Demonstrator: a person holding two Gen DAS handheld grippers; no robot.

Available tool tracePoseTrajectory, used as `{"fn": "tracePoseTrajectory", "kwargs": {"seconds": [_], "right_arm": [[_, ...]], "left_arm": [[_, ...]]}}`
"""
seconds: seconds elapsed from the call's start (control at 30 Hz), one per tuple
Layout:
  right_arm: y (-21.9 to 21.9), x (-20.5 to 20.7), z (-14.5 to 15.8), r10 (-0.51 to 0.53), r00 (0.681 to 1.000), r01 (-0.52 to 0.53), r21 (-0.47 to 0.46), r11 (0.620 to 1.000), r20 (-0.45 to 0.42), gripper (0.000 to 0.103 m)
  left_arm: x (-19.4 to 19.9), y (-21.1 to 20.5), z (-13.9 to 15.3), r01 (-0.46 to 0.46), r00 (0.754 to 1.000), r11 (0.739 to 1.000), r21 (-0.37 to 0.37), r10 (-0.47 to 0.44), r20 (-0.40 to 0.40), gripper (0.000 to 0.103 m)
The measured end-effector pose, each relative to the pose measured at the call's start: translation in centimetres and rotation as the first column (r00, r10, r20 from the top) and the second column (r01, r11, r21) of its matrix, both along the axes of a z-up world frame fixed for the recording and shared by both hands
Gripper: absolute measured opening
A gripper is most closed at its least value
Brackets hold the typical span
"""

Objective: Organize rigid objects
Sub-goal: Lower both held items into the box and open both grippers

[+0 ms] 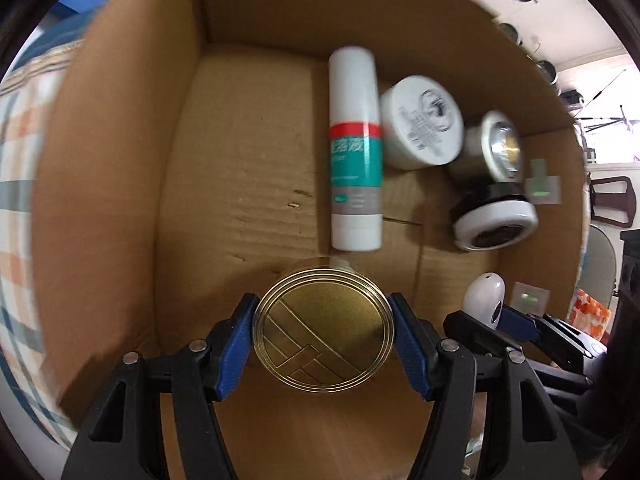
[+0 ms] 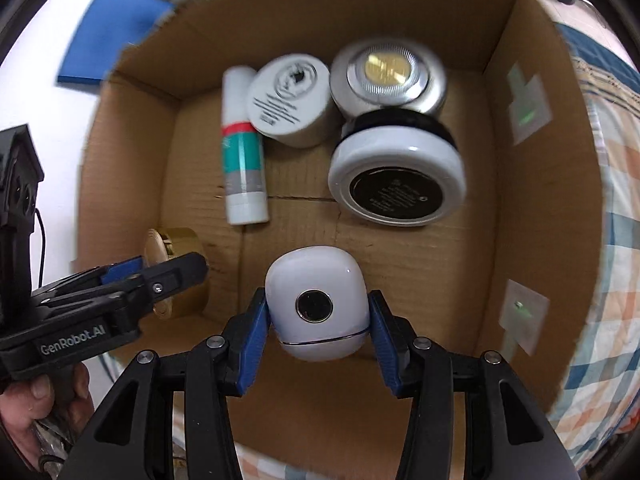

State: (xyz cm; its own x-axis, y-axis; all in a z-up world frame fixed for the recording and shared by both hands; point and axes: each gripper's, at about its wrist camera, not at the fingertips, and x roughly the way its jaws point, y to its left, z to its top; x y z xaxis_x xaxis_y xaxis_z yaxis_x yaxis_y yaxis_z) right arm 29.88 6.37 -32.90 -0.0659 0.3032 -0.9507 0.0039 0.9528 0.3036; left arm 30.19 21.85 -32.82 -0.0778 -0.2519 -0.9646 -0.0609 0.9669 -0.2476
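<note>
We hold both grippers over the open cardboard box [image 1: 120, 160], looking down into it.

Left gripper [image 1: 322, 330]: the jaws are partly closed and clamp the gold round tin [image 1: 322, 330] across its width. Each blue pad [image 1: 236, 344] bears on the tin's rim, one on each side, so the tin sits squarely between the fingertips with its embossed lid facing the camera. In the right wrist view the same gold round tin [image 2: 180, 248] appears edge-on at the left side of the box, above the box floor, held by the left gripper [image 2: 160, 276].

Right gripper [image 2: 318, 316]: the jaws are partly closed on the white rounded case [image 2: 316, 304]. Both blue pads [image 2: 254, 344] press its left and right flanks; its dark round button faces the camera. In the left wrist view the white rounded case [image 1: 486, 296] shows at the lower right, near the box's right wall.

On the box floor we see four items, grouped toward the far right:
- a white tube with red and teal bands [image 1: 354, 148], lying lengthwise;
- a white jar [image 1: 422, 124] touching the tube's right side;
- a silver puck with a gold centre [image 2: 388, 76], just beside the white jar;
- a white jar with a black base [image 2: 396, 176], resting against the silver puck.

A checked cloth [image 2: 612, 200] lies outside the box.
</note>
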Motion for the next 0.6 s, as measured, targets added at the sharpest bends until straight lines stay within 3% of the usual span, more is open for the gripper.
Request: {"fn": "tracePoseTrajectory", "kwargs": {"seconds": [0.17, 0.4, 0.6], "right_arm": [[0.3, 0.6, -1.6, -0.028, 0.999, 0.028, 0.000, 1.000, -0.033, 0.051], [1.6, 2.7, -0.5, -0.070, 0.998, 0.070, 0.026, 0.997, 0.003, 0.051], [2.8, 5.2, -1.1, -0.103, 0.995, 0.103, 0.002, 0.995, -0.008, 0.051]], "left_arm": [[0.7, -0.1, -1.1, 0.000, 1.000, 1.000, -0.016, 0.000, -0.010, 0.063], [3.2, 1.5, 0.3, -0.034, 0.998, 0.999, 0.004, 0.033, 0.047, 0.063], [4.6, 1.7, -0.7, -0.036, 0.999, 0.999, 0.016, 0.036, 0.014, 0.063]]}}
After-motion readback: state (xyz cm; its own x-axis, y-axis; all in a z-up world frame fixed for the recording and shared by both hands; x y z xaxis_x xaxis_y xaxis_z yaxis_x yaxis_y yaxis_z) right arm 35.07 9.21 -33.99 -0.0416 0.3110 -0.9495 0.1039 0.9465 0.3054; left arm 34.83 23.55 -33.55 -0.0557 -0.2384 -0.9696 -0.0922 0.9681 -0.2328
